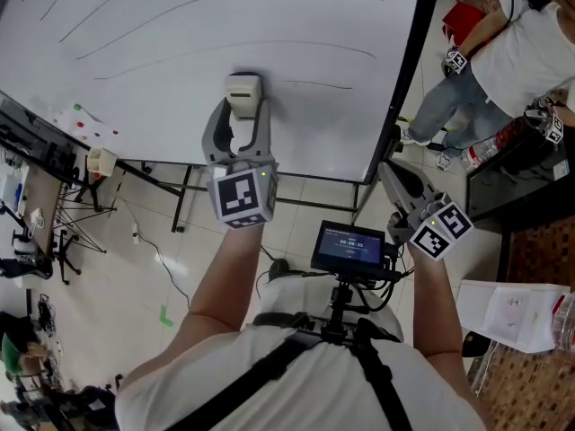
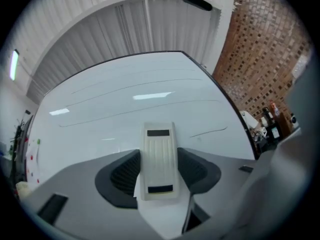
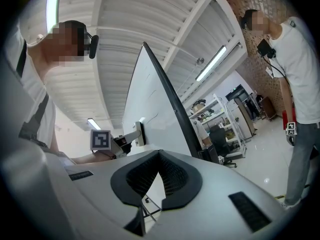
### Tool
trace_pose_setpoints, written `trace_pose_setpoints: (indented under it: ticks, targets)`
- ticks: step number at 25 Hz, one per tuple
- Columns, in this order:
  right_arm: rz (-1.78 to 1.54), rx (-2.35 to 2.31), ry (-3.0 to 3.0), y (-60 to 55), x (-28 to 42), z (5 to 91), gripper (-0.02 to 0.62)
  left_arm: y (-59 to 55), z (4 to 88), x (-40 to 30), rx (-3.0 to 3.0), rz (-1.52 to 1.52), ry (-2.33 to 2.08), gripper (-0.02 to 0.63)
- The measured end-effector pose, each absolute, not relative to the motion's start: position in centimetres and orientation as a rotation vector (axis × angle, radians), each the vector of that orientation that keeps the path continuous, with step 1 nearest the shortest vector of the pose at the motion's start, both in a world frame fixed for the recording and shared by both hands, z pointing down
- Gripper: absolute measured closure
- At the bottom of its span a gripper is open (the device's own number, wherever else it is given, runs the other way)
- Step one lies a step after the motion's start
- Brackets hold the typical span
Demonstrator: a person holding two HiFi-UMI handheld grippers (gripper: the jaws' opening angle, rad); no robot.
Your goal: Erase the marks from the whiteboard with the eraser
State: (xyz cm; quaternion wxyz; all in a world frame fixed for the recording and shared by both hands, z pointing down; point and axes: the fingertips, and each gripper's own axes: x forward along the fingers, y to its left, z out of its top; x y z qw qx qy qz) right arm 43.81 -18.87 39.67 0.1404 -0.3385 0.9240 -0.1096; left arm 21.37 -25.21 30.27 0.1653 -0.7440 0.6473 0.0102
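Your left gripper [image 2: 160,170] has the eraser [image 2: 160,159] clamped between its jaws, the dark pads closed on the eraser's two long sides and open only as wide as its body. The eraser's long axis runs straight out along the jaws, and its far end points up the whiteboard [image 1: 162,70] toward the top edge. The head view puts it low on the board, near the bottom edge and right of the middle. From the right gripper view it sits flat against the board face. A short dark mark [image 1: 320,84] lies just beside it on the side toward the board's right edge. Several long curved lines [image 1: 225,50] sweep across the board above the eraser, none of them touching it. Your right gripper [image 1: 396,174] hangs off the board, below its bottom right corner and well apart from the eraser. Its jaws meet at the tips with nothing between them. A few small red and green magnets [image 1: 88,124] dot the bottom left corner of the board, and another person [image 1: 517,52] stands beyond the right edge.
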Motion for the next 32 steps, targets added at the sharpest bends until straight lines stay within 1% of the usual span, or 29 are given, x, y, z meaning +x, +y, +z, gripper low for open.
trace_pose_setpoints:
  ticks: [3, 5, 14, 19, 22, 25, 27, 32]
  targets:
    - [-0.312, -0.976, 2.669, -18.9, 44.0, 39.5, 0.574, -25.4, 30.0, 18.6, -2.054, 0.063, 1.991, 0.367]
    - [-0.314, -0.980, 2.666, -18.9, 44.1, 39.5, 0.574, -25.3, 29.9, 18.9, -2.044, 0.069, 2.011, 0.367]
    - [-0.305, -0.982, 2.667, -19.1, 44.3, 39.5, 0.574, -24.7, 30.0, 27.4, -2.138, -0.019, 1.758, 0.367]
    - [-0.301, -0.979, 2.662, -18.6, 44.6, 39.7, 0.574, -24.0, 30.7, 29.3, -2.187, -0.069, 1.617, 0.367]
    - [-0.306, -0.973, 2.658, -18.6, 44.6, 39.7, 0.574, -24.0, 30.6, 27.9, -2.230, -0.029, 1.601, 0.362]
    - [-0.314, -0.968, 2.658, -18.6, 44.4, 39.8, 0.574, -24.7, 30.5, 23.2, -2.151, 0.019, 1.831, 0.367]
    - [-0.318, -0.967, 2.659, -18.6, 44.3, 40.0, 0.574, -24.9, 30.6, 21.7, -2.117, 0.032, 1.910, 0.367]
    - [-0.321, -0.983, 2.652, -18.7, 44.6, 40.1, 0.574, -24.9, 30.4, 23.5, -2.105, 0.086, 1.908, 0.367]
